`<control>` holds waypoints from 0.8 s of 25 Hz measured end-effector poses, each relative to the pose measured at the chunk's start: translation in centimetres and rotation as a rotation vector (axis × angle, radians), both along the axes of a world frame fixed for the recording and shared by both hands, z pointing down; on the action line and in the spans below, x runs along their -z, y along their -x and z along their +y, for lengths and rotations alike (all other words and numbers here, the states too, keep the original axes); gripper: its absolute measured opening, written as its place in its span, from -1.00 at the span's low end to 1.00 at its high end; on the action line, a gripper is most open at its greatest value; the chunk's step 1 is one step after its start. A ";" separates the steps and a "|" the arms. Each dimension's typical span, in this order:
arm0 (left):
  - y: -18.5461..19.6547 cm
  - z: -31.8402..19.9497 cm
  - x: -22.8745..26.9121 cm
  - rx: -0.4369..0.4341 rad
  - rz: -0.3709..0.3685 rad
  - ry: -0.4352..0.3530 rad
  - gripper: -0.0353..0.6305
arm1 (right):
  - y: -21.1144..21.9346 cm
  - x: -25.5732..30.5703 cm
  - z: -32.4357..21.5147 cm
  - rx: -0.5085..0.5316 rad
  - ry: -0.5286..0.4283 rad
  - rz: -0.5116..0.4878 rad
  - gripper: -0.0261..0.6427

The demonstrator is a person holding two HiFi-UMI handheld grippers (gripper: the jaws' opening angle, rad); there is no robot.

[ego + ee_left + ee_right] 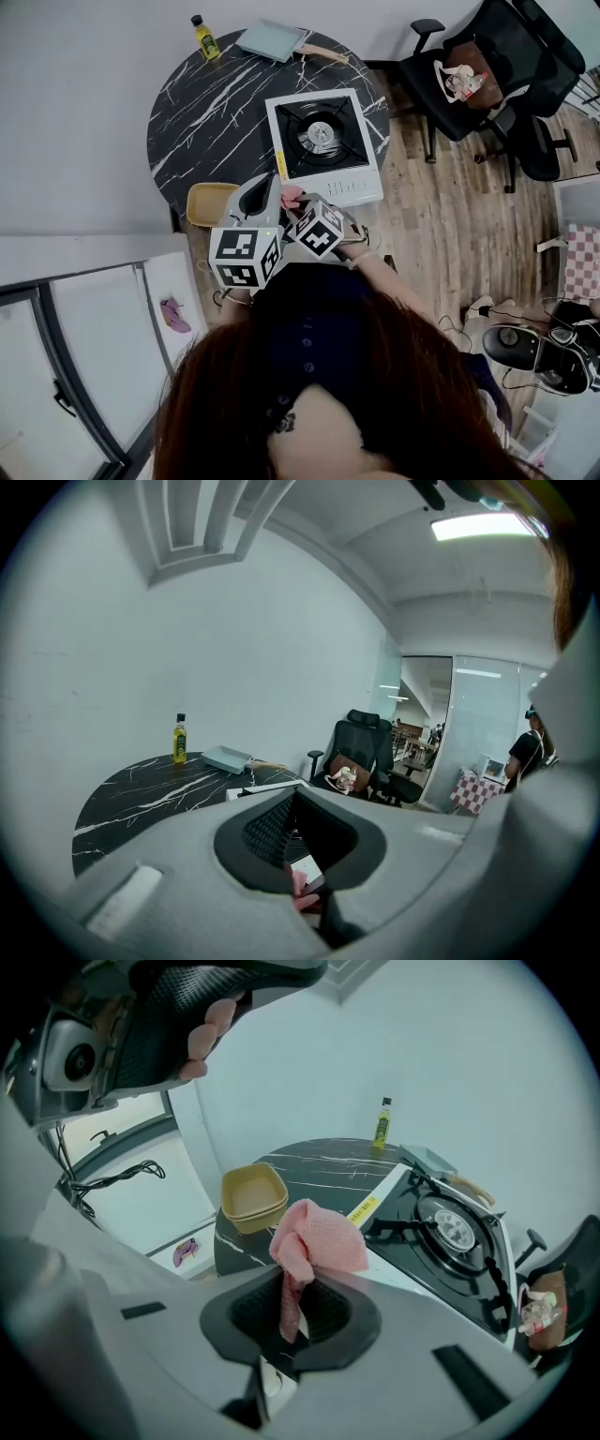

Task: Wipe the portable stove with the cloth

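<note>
Pinching the pink cloth between closed jaws, right gripper held at the near corner of the portable stove, left gripper just beside it, jaws drawn together on nothing, stove on the black marble table, yellow tubs nearby.

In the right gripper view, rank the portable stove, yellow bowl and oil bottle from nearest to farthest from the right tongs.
1. The portable stove: immediately right of the right tongs, which grip the pink cloth.
2. The yellow bowl: ahead and left, at the table edge.
3. The oil bottle: at the table's far side.
</note>
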State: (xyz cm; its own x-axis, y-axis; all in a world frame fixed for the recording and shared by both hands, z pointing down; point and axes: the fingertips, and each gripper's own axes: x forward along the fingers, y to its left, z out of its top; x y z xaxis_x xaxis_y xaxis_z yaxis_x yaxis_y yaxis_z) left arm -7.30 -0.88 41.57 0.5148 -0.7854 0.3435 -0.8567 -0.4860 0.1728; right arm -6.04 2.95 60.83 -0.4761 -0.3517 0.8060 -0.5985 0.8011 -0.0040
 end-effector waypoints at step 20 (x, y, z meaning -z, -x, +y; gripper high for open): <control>2.8 -1.0 0.0 0.044 -0.002 -0.012 -0.86 | 1.4 -0.1 -1.4 -0.105 0.040 -0.059 -0.81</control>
